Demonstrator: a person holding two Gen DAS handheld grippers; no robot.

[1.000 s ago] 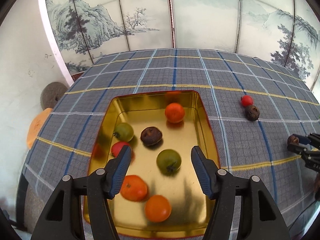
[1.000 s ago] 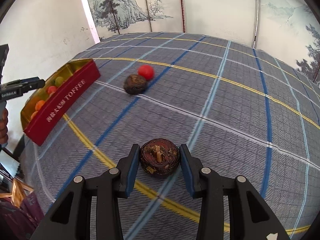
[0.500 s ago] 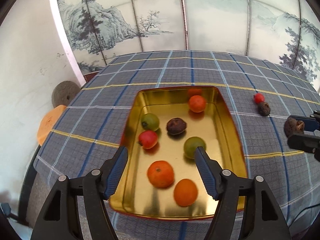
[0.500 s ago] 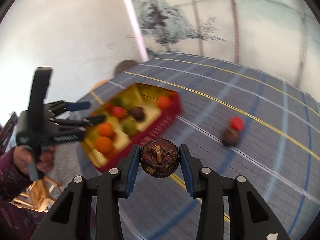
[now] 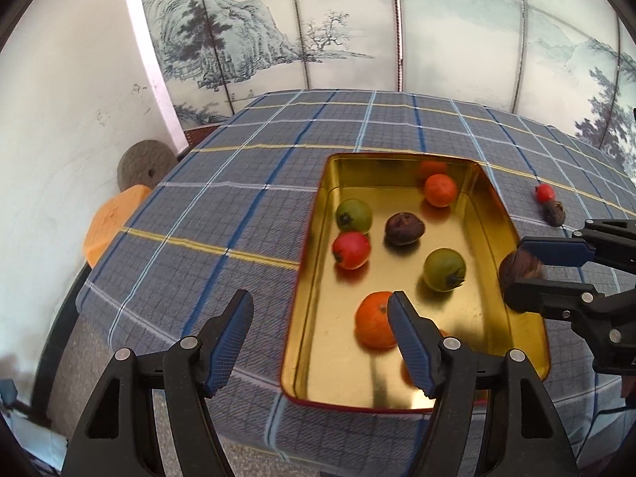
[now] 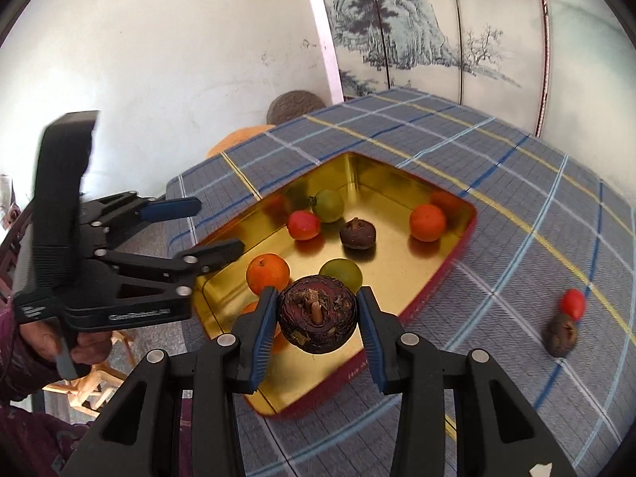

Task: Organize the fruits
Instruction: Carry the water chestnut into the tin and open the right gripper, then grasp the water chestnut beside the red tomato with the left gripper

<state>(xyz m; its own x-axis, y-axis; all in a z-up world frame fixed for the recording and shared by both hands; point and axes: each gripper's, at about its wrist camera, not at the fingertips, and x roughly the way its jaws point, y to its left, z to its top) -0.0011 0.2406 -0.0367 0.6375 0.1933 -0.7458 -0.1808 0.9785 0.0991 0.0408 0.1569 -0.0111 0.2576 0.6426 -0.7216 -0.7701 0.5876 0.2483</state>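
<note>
Right gripper (image 6: 317,318) pinches a dark brown mangosteen (image 6: 317,315) above the gold tin's (image 6: 417,274) near edge; left gripper (image 5: 320,336) hangs spread wide, holding nothing, over the tin's left rim.

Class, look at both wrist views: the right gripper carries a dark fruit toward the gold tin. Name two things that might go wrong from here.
1. The right gripper holds the dark brown fruit near the gold tin's rim; released early, it might hit the rim and roll onto the tablecloth.
2. The tin is crowded: dropped inside, it may strike the green fruit or orange and scatter them.
</note>
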